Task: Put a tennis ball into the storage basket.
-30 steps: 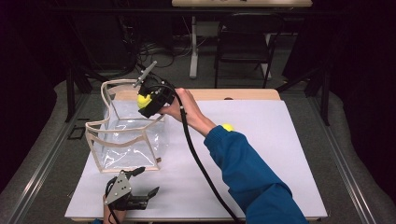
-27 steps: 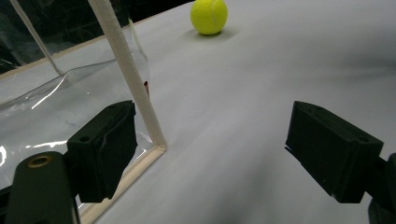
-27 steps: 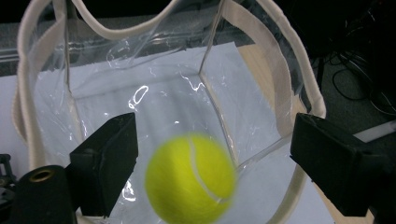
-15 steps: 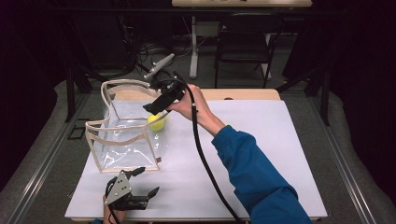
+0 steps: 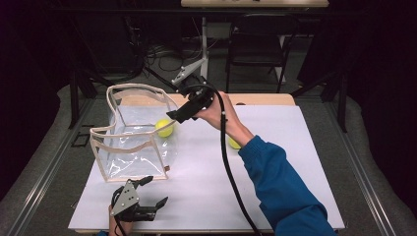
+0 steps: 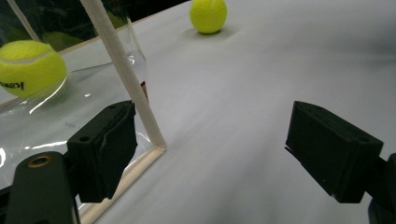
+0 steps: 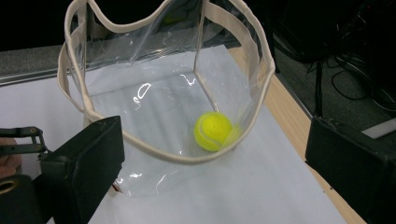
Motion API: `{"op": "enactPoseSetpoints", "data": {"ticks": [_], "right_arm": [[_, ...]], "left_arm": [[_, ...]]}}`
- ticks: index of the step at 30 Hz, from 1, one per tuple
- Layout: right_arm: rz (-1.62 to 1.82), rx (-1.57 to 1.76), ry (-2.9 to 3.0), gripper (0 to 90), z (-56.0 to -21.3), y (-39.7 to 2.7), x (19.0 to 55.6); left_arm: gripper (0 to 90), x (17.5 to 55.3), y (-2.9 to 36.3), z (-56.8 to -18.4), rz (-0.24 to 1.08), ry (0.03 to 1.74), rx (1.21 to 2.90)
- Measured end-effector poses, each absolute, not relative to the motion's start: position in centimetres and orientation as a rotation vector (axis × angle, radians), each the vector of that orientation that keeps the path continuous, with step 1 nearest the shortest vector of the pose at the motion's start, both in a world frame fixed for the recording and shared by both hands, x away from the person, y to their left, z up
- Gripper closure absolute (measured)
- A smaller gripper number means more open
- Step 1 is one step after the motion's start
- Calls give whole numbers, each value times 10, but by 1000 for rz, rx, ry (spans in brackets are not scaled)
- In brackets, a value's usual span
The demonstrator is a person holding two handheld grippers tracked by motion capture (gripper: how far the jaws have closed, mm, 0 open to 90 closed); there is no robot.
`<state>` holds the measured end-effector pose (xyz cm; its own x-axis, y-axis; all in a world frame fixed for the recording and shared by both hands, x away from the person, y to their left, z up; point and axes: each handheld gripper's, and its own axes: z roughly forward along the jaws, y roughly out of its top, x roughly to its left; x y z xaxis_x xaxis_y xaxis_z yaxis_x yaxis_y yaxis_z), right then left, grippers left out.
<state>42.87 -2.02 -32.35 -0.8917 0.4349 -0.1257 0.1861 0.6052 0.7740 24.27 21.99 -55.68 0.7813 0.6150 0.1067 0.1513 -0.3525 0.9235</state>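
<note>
Right gripper [image 5: 172,118] hangs just outside the near-right rim of the clear bag [image 5: 133,147], jaws spread wide with nothing between them; they have just been opening. A second ago the tennis ball [image 5: 164,128] sat clamped in those jaws above the bag; half a second ago it was already dropping below them. It now lies on the bag's floor, below and ahead of the right gripper, resting against the transparent side wall, as the right gripper view confirms [image 7: 213,131]. The gripper has also pulled back from over the bag's mouth toward the open side of the bench [image 5: 275,196]. Judgement: the release is done and one ball is bagged. A second tennis ball [image 5: 234,143] lies on the bench behind the right gripper, close under the forearm, well apart from the bag; it is probably the next thing to fetch. Left gripper [image 5: 150,209] rests low on the bench at the bag's near corner, jaws apart and empty, one jaw close beside the bag's trimmed corner edge [image 6: 140,100]; unmoved over the second.
</note>
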Motion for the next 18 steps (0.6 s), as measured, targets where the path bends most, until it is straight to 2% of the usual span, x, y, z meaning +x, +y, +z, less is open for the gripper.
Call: {"op": "enactPoseSetpoints", "data": {"ticks": [18], "right_arm": [[1145,592,2522,39,-347,-72,419]], "left_arm": [[159,243,220,-557,534,579,1903]]}}
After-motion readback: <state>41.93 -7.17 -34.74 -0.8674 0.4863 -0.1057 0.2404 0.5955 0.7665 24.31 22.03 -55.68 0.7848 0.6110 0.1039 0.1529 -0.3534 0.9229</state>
